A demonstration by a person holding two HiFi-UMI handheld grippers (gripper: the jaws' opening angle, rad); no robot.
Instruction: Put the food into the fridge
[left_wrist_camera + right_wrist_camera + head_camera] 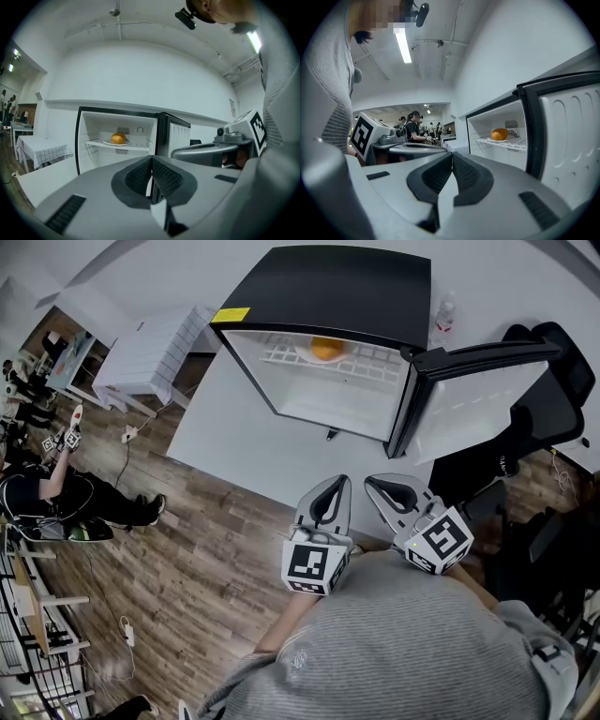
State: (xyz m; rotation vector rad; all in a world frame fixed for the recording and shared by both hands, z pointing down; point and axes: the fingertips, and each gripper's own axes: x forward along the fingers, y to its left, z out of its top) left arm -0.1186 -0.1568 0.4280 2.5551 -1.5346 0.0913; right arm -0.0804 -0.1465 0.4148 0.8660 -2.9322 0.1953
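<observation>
A small black fridge [328, 296] stands on a white table [244, 446] with its door [478, 399] swung open to the right. Inside, an orange food item [325, 348] rests on a white plate on the wire shelf [328, 360]; it also shows as the orange food [118, 138] in the left gripper view and the orange food [499, 134] in the right gripper view. My left gripper [330, 495] and right gripper [386, 489] are held side by side near the table's front edge, well short of the fridge. Both are shut and hold nothing.
A white slatted table [155, 352] stands to the left of the fridge table. A black office chair [544, 390] is at the right behind the open door. A small bottle [445, 315] stands beside the fridge. People stand at the far left [37, 474] on the wooden floor.
</observation>
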